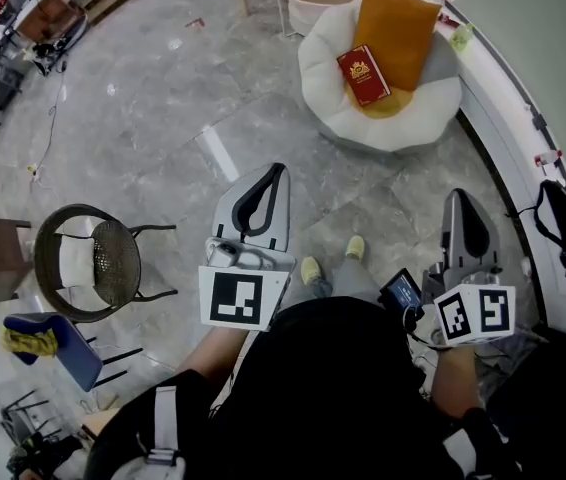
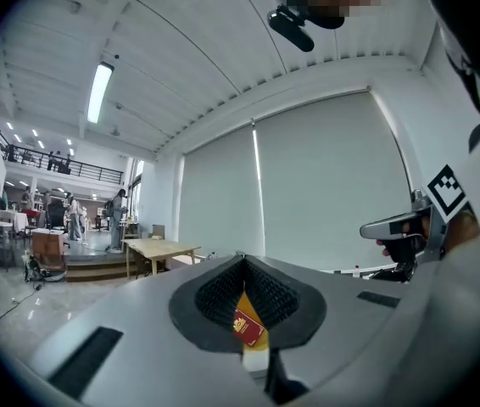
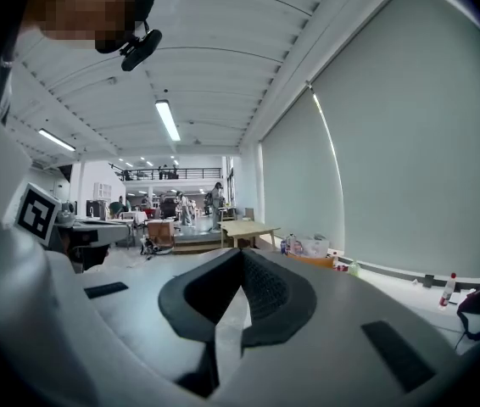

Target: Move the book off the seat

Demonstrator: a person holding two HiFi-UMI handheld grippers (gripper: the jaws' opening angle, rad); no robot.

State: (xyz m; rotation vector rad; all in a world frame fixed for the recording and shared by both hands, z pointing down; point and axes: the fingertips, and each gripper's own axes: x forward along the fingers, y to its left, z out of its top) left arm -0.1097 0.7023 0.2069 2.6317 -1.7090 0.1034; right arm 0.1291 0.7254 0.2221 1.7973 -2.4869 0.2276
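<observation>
Red book (image 1: 363,75) sat on the far white seat (image 1: 418,123), touching an orange cushion (image 1: 395,30).
Left gripper (image 1: 281,168) and right gripper (image 1: 460,196) were both closed up, empty, well apart from it.

Black wire chair (image 1: 88,263) on grey marble floor (image 1: 153,98); blue chair (image 1: 68,353) near it, yellow cloth (image 1: 28,340) on top.

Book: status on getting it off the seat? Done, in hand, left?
Done: nothing yet. The red book lies on the white chair, at the foot of the orange cushion.
In hand: nothing. The left gripper and right gripper are both shut and empty, well short of the chair.
Left: close in, open a gripper, grip the book and lift it off the seat.
</observation>
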